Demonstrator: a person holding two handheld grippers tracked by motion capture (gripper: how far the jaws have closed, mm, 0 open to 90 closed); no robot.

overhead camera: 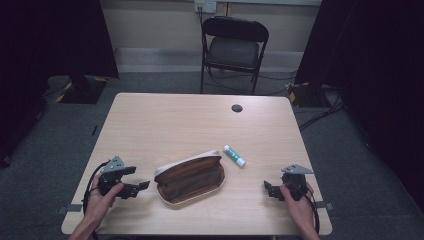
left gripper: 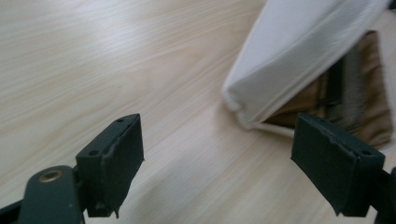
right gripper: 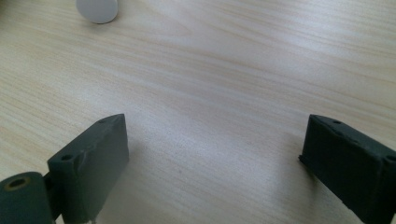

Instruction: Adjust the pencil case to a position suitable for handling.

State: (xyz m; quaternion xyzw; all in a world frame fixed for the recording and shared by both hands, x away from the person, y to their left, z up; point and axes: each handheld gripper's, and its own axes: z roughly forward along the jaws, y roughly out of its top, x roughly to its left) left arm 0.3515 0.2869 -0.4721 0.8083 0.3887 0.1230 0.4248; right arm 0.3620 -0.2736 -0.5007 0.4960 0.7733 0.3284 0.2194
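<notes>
— Where did we have the grippers at that point?

— We held the left gripper point(overhead camera: 145, 185) low at the near left of the table point(overhead camera: 165, 115), jaws spread wide with nothing between them. In the left gripper view point(left gripper: 217, 154) it pointed at the white end of the pencil case point(left gripper: 299, 56), near but not touching. The right gripper point(overhead camera: 266, 187) sat at the near right, jaws equally spread over bare wood.

— And the things we were working with?

— The brown pencil case point(overhead camera: 190, 178) lay between our two grippers, its mouth gaping open. The green-and-white glue stick point(overhead camera: 234, 155) lay on the table just beyond the case's right end, outside it.

— So how far had we got?

— Hardly anywhere, we judged. The case stood open, but the glue stick was ungrasped, so picking it up, putting it in and closing the case all remained.
</notes>
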